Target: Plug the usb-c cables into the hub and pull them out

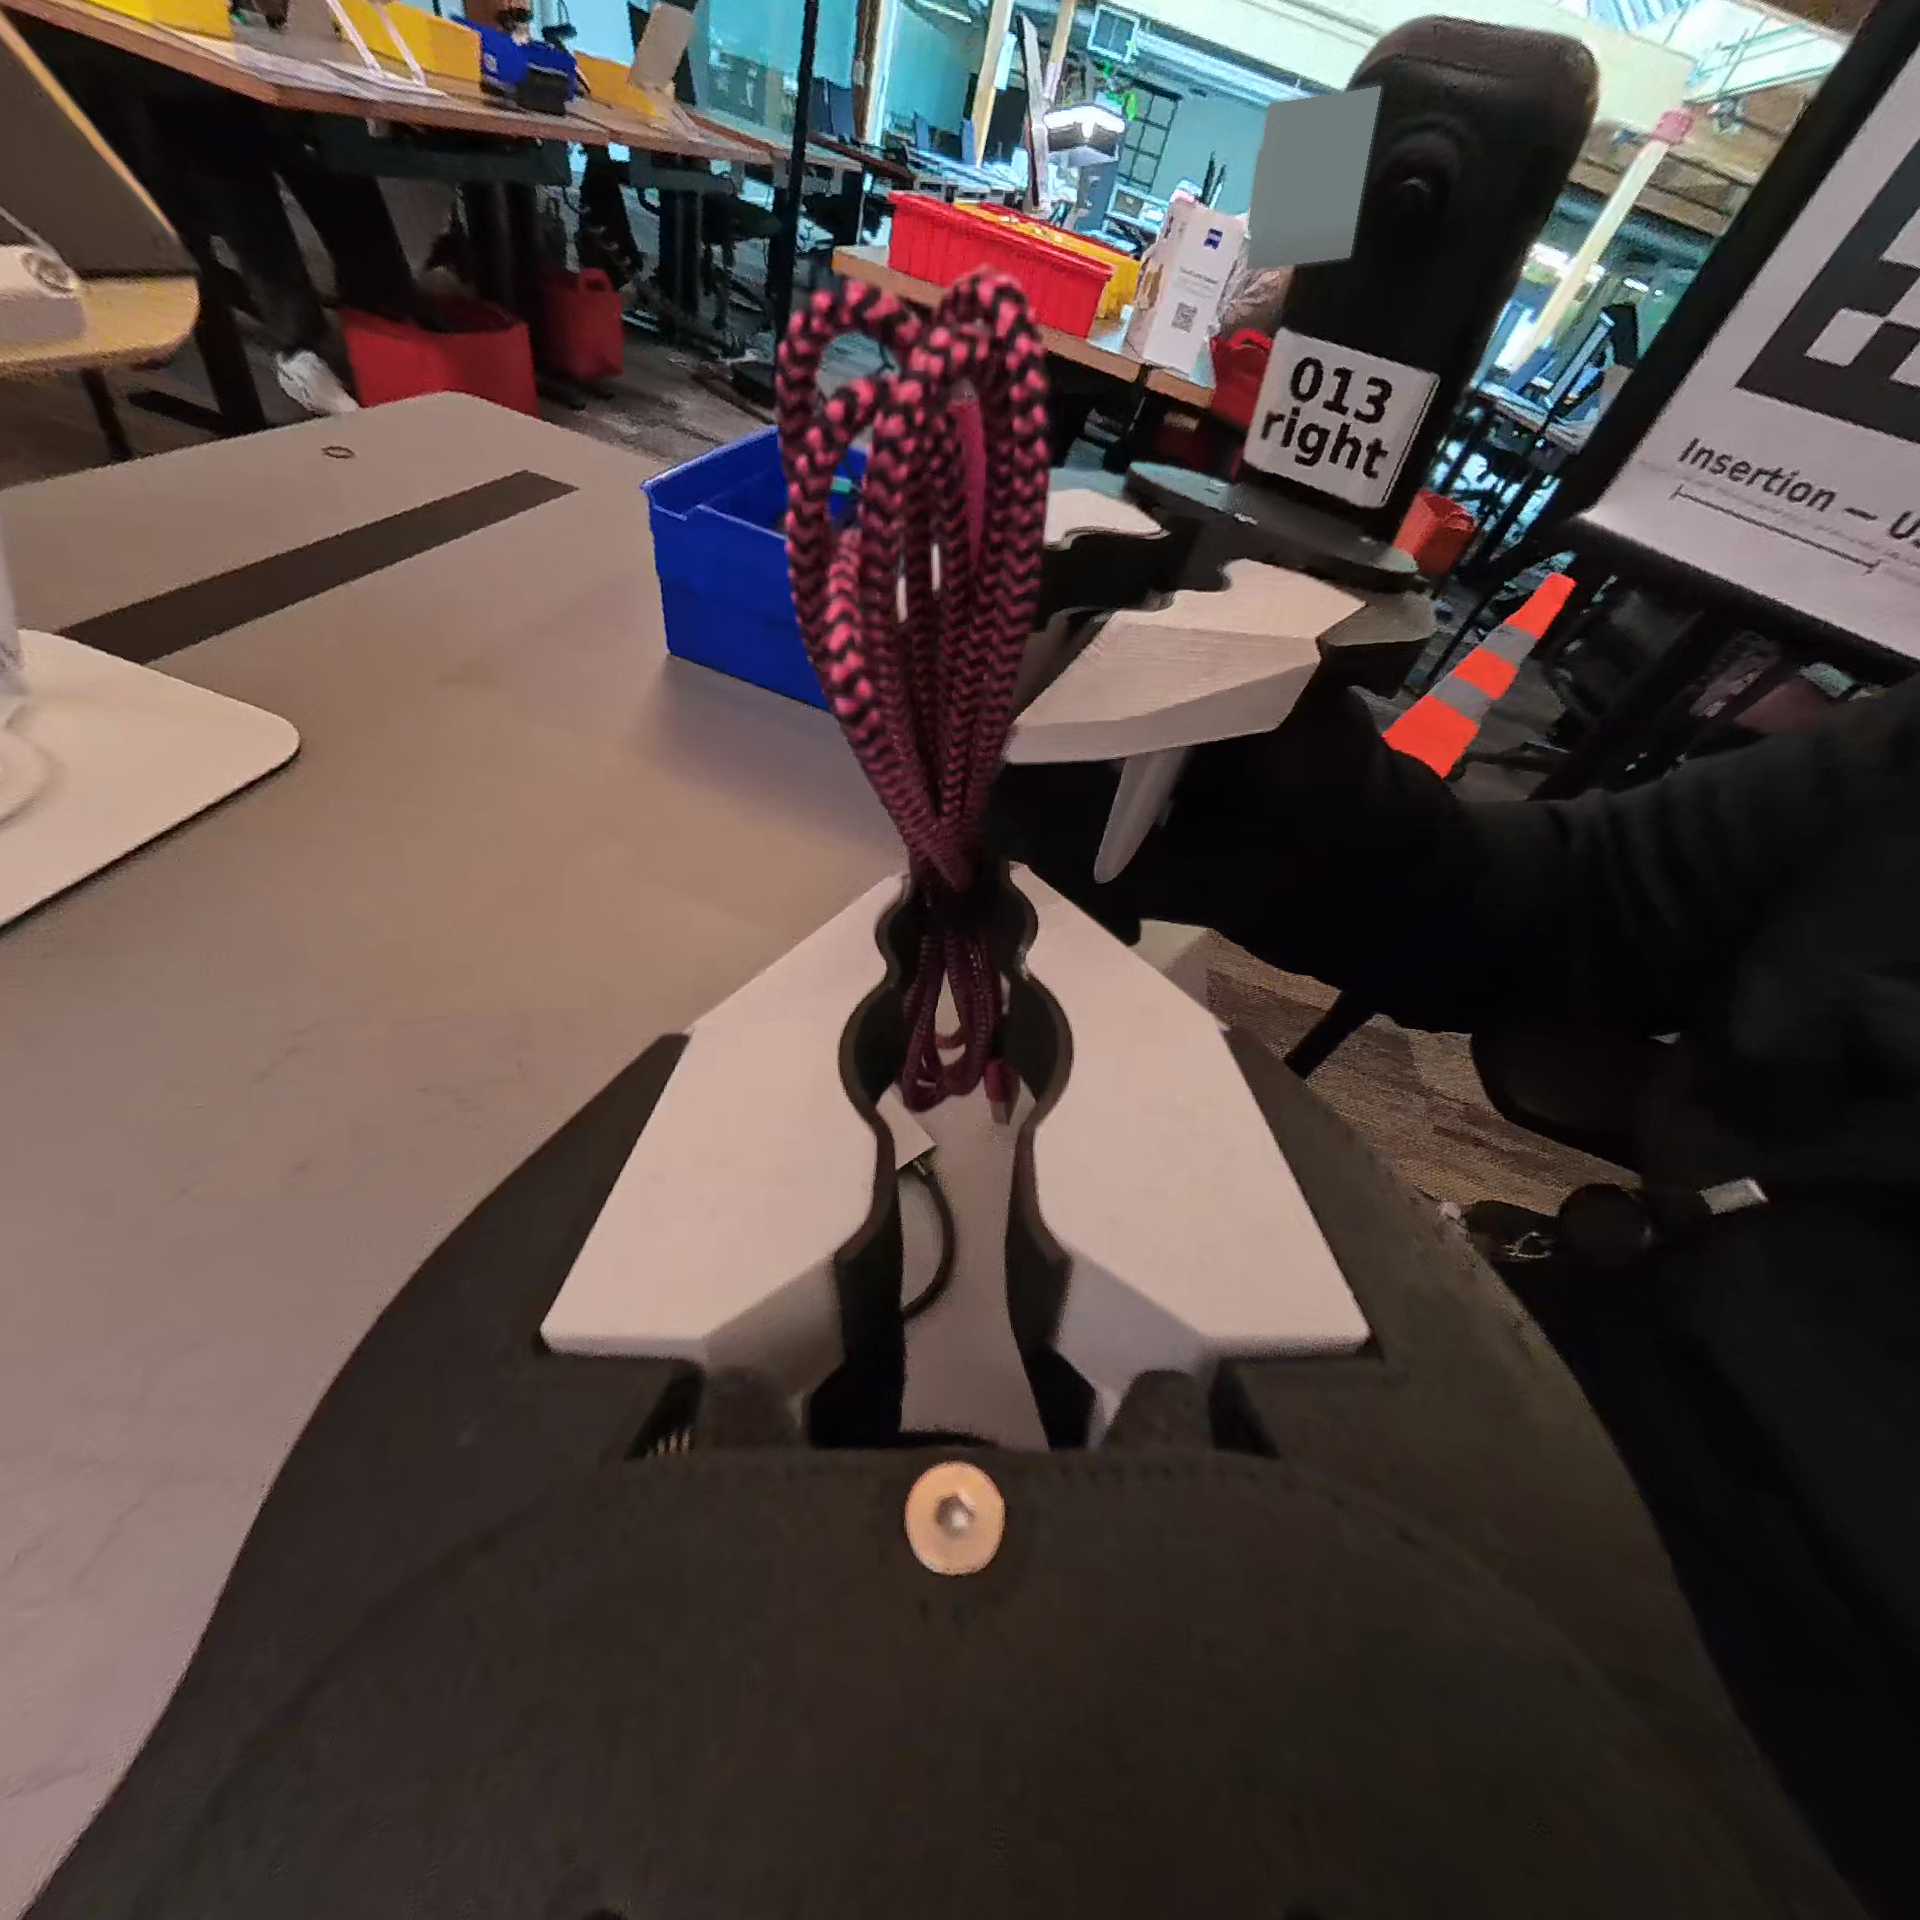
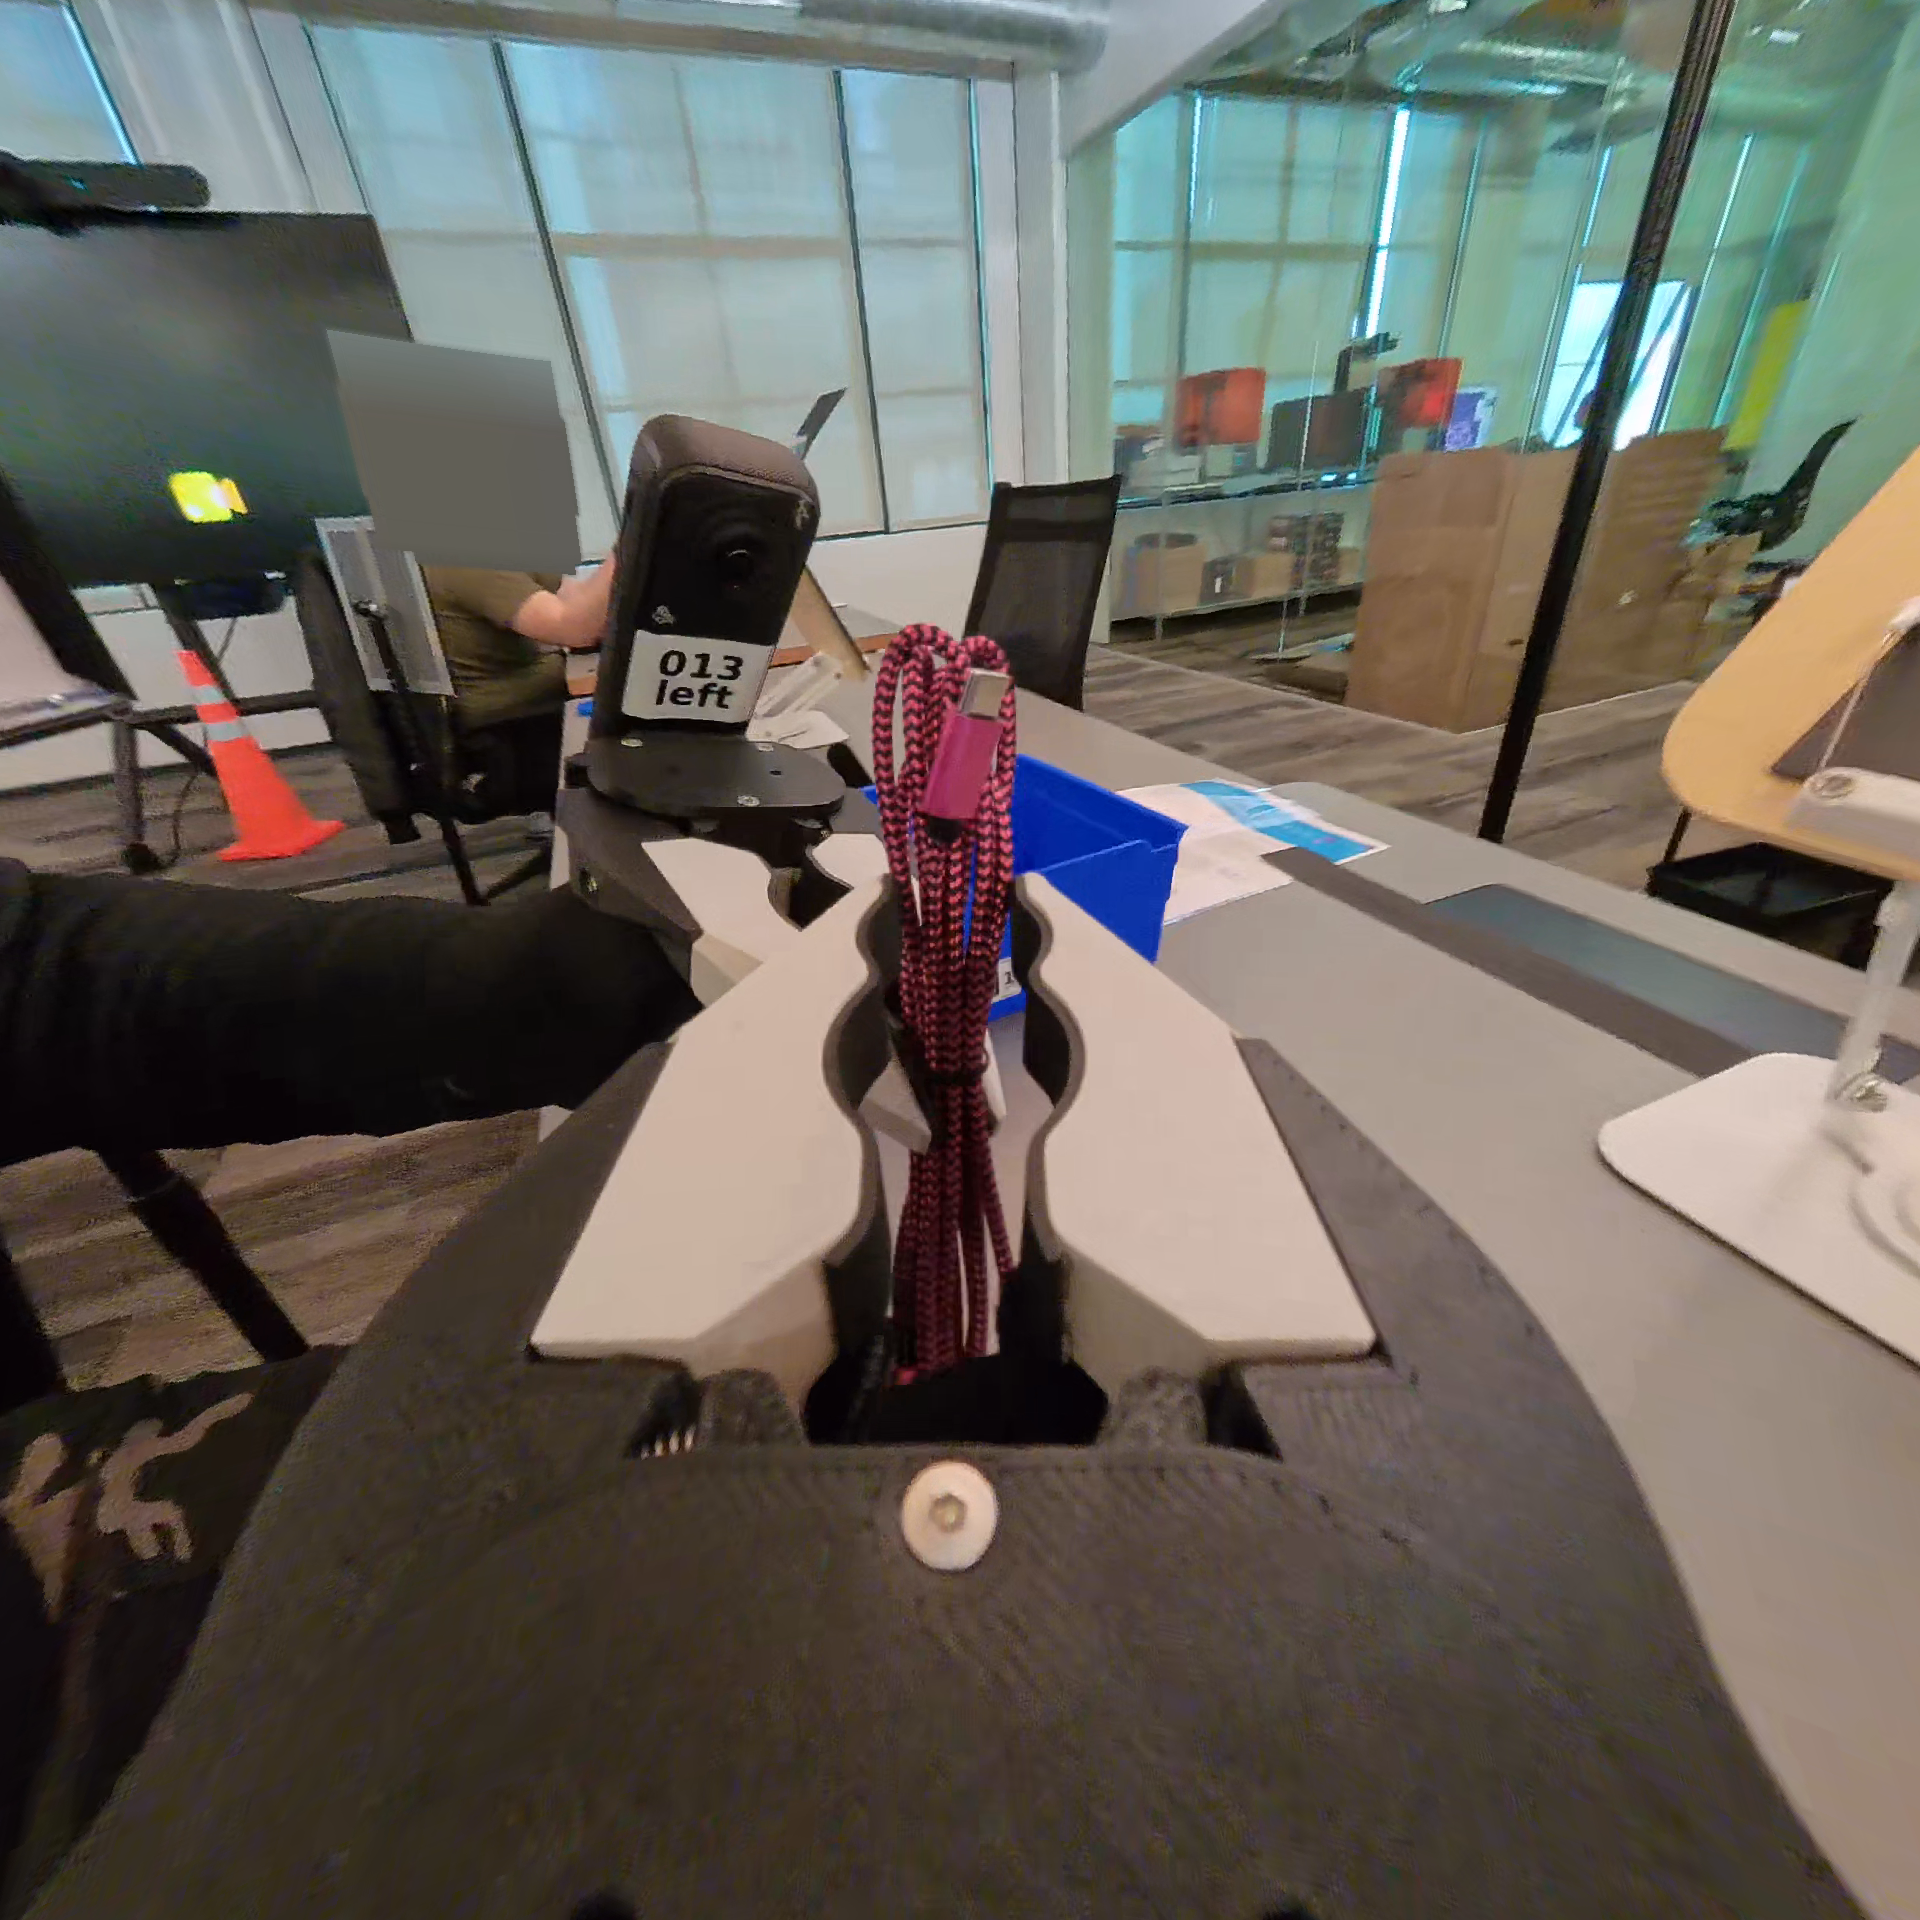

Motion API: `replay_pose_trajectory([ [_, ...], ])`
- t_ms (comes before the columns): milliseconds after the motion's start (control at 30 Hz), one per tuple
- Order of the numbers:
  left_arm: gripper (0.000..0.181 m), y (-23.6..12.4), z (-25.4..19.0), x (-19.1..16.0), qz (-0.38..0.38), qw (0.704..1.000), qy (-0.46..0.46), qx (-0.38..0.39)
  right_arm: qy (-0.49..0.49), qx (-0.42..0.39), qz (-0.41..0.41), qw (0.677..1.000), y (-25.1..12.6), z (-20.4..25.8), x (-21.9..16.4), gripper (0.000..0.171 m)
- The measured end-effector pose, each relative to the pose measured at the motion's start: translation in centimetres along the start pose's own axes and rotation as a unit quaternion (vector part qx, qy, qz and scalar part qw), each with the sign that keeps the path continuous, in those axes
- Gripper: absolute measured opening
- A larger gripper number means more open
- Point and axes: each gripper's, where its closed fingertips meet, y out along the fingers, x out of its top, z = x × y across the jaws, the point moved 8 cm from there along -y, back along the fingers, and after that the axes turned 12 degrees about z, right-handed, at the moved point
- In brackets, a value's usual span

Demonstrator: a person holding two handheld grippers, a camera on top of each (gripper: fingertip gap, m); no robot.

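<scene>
A bundle of pink-and-black braided USB-C cable (image 1: 914, 582) stands upright, tied near its middle. My left gripper (image 1: 956, 894) is shut on the bundle at the tie, above the grey table (image 1: 436, 935). A pink plug (image 1: 997, 1091) hangs below the fingers. My right gripper (image 2: 956, 894) is open, and the bundle (image 2: 945, 1039) stands in line with the gap at its fingertips. A pink plug with a silver tip (image 2: 971, 727) points up at the top. The right gripper also shows in the left wrist view (image 1: 1049, 623), beside the loops. No hub is in view.
A blue bin (image 1: 727, 592) stands on the table behind the cable and also shows in the right wrist view (image 2: 1101, 862). A white stand base (image 2: 1766, 1174) sits at the right. A thin black cable (image 1: 935, 1247) lies under the left fingers. A black sleeve (image 1: 1403, 873) holds the right gripper. Spacing between my two grippers at the tips: around 5 centimetres.
</scene>
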Motion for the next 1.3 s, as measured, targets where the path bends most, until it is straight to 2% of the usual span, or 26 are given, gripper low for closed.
replay_pose_trajectory([
  [100, 0.011, 0.4, 0.2, -0.6, 0.011, 1.0, 0.0, -0.006, 0.013, 0.031, 0.006, 0.999, 0.4, -0.1, -0.6, 0.006],
  [400, 0.015, 0.9, 0.7, -1.2, 0.016, 1.0, -0.01, -0.016, 0.014, 0.043, -0.007, 0.999, 0.7, -0.6, -1.7, 0.004],
  [467, 0.031, 0.4, 1.0, -0.9, 0.011, 1.0, -0.001, 0.008, 0.009, 0.029, -0.011, 0.999, 0.6, -0.9, -1.9, 0.004],
  [533, 0.049, -0.9, 1.8, -0.2, 0.003, 0.998, -0.004, 0.058, -0.007, -0.002, -0.009, 1.0, 0.4, -1.3, -2.1, 0.004],
  [600, 0.059, -3.0, 2.2, 1.1, -0.024, 0.993, -0.004, 0.118, -0.034, -0.041, 0.002, 0.999, 0.4, -1.6, -2.4, 0.004],
  [700, 0.051, -5.2, -0.4, 3.9, -0.075, 0.974, 0.088, 0.194, -0.069, -0.081, 0.018, 0.994, 0.6, -1.5, -2.8, 0.004],
  [800, 0.031, -4.1, -3.5, 5.1, -0.046, 0.965, 0.165, 0.199, -0.094, -0.092, 0.013, 0.991, 1.1, -0.8, -2.6, 0.004],
  [900, 0.03, -2.4, -2.4, 3.9, 0.001, 0.961, 0.139, 0.24, -0.123, -0.11, 0.012, 0.986, 1.4, -0.2, -2.3, 0.003],
  [1033, 0.029, -2.0, -1.0, 3.0, 0.003, 0.959, 0.109, 0.26, -0.156, -0.144, 0.027, 0.977, 1.4, 0.3, -2.5, 0.003],
  [1133, 0.027, -1.8, -0.5, 2.7, -0.003, 0.969, 0.09, 0.229, -0.167, -0.157, 0.03, 0.973, 1.5, 0.5, -2.8, 0.003],
  [1233, 0.012, -1.6, 0.2, 2.1, -0.005, 0.984, 0.051, 0.169, -0.2, -0.174, 0.038, 0.963, 1.9, 1.1, -3.0, 0.0],
  [1300, 0.009, -1.3, 0.3, 1.8, -0.01, 0.989, 0.037, 0.144, -0.231, -0.195, 0.048, 0.952, 2.3, 1.5, -3.2, 0.0],
])
